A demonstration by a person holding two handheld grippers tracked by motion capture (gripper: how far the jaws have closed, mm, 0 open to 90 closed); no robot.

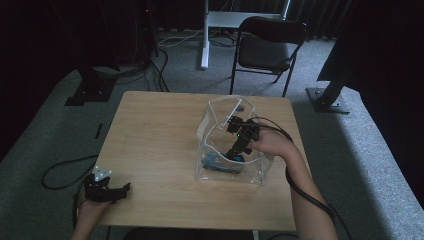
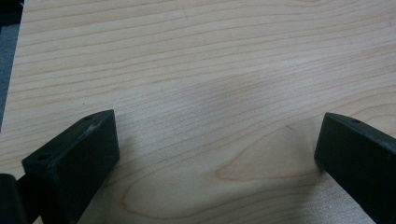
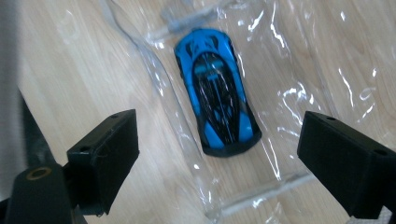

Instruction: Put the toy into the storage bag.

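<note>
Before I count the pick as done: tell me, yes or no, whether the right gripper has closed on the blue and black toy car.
No: the right gripper has its jaws spread wide, clear of the blue and black toy car, which lies inside the clear plastic bag.

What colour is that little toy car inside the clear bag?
The toy car is bright blue with black on its roof and rear, clearest in the right gripper view.

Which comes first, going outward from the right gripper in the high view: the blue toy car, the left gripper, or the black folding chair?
1. Blue toy car: just below the right gripper, inside the clear plastic bag.
2. Black folding chair: beyond the table's far edge, on the carpet.
3. Left gripper: at the table's near-left corner, only slightly farther than the chair.
</note>
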